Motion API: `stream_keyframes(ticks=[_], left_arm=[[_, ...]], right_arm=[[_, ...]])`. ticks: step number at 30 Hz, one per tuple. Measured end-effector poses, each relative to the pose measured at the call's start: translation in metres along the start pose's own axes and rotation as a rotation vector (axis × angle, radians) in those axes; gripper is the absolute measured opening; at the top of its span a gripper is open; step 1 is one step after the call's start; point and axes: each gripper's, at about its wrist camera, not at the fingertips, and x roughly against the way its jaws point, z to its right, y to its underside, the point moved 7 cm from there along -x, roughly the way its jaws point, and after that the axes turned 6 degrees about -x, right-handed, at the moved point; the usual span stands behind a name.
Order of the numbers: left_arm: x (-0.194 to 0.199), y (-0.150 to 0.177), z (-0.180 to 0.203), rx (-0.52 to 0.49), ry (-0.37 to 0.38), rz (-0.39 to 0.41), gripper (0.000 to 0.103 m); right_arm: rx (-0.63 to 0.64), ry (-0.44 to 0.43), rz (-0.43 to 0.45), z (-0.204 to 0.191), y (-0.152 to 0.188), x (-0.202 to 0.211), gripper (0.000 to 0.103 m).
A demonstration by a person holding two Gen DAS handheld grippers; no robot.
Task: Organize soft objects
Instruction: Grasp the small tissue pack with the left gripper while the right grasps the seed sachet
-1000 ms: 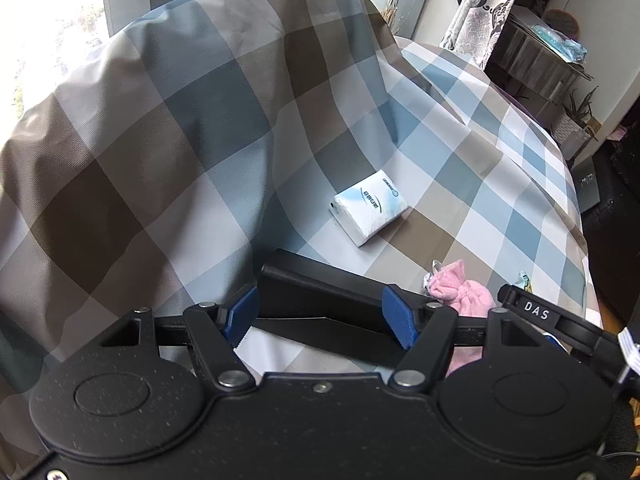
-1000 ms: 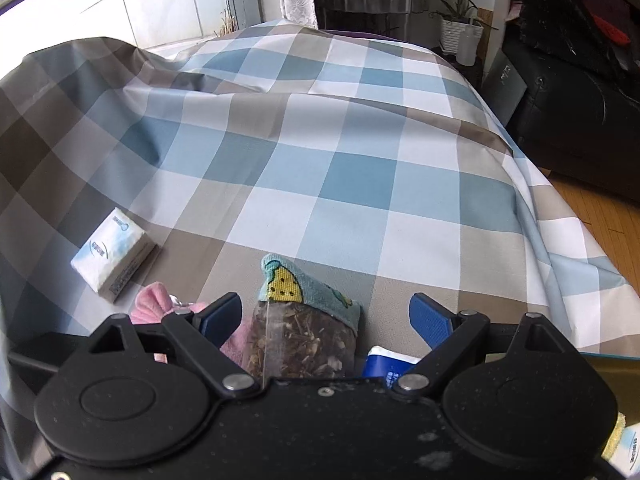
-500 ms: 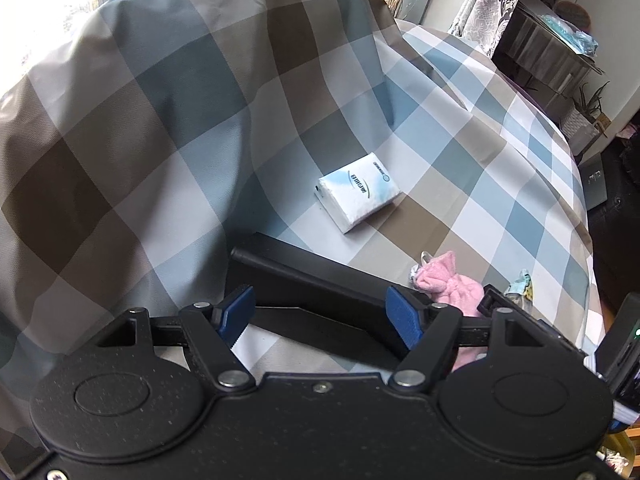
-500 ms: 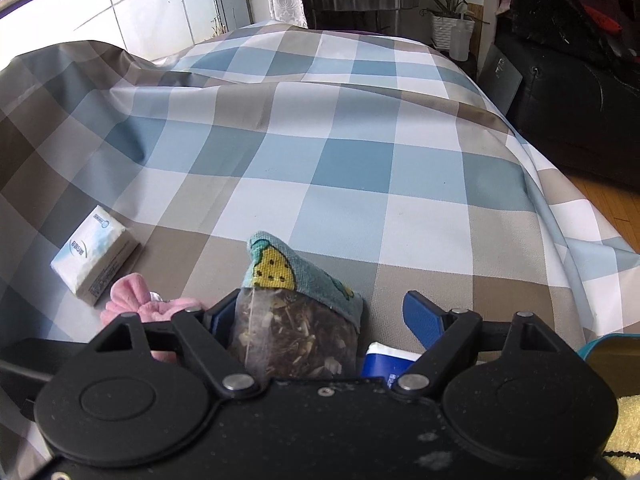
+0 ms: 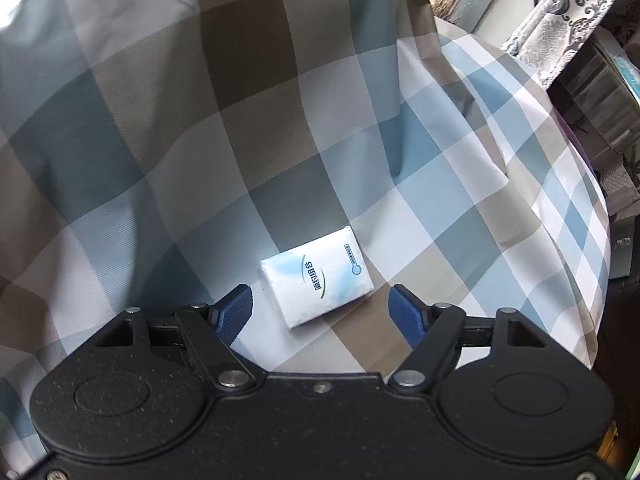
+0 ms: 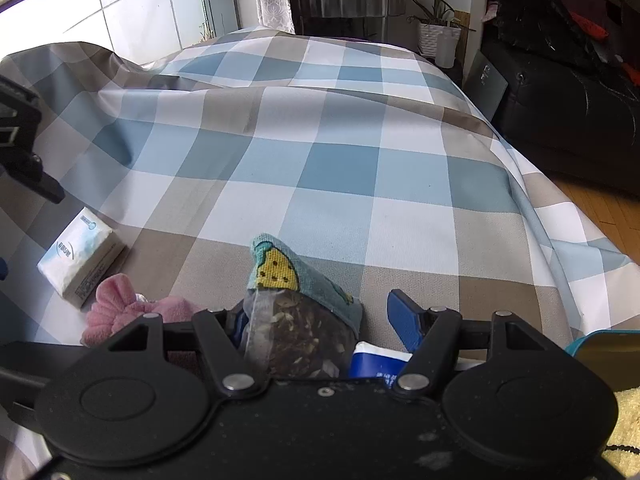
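A white and blue tissue pack lies on the checked cloth, right in front of my open, empty left gripper, between its blue fingertips. The pack also shows in the right wrist view, at the left. Beside it lies a pink plush item. My right gripper is open; a clear bag of dried bits and a teal cloth with a yellow figure sit between its fingers. A blue and white pack lies by its right finger.
The cloth covers a raised hump at the left. A dark sofa stands to the right, a potted plant and a grey cabinet at the back. A teal-rimmed container with something yellow is at the lower right. The left gripper's body shows at the left edge.
My left gripper has moved forward and up to the tissue pack and opened wider; the black object it stood over is out of view. My right gripper barely moved.
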Motion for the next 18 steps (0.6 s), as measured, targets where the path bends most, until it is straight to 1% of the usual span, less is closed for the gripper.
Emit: stream_keyframes(ticks=[4,9,10,13,18], left_arm=[[-0.021,-0.006,0.000,0.021,-0.065,-0.025,0.070],[-0.049,-0.002,0.001,0.033,-0.089,-0.107,0.070],[-0.053,-0.001,0.001,0.031,-0.091,-0.116,0.070],[-0.060,-0.002,0.003,0.027,-0.081,-0.126,0.075],[-0.066,-0.002,0.004,0.002,-0.081,-0.123,0.080]], right_arm=[[-0.002,-0.002,0.001,0.000,0.000,0.000,0.068],[-0.004,-0.005,-0.001,0.000,0.000,-0.001,0.068],[-0.005,-0.006,-0.001,0.000,0.000,-0.001,0.068],[-0.009,-0.012,0.000,0.000,0.000,-0.001,0.068],[-0.014,-0.019,0.001,0.001,0.000,-0.001,0.068]])
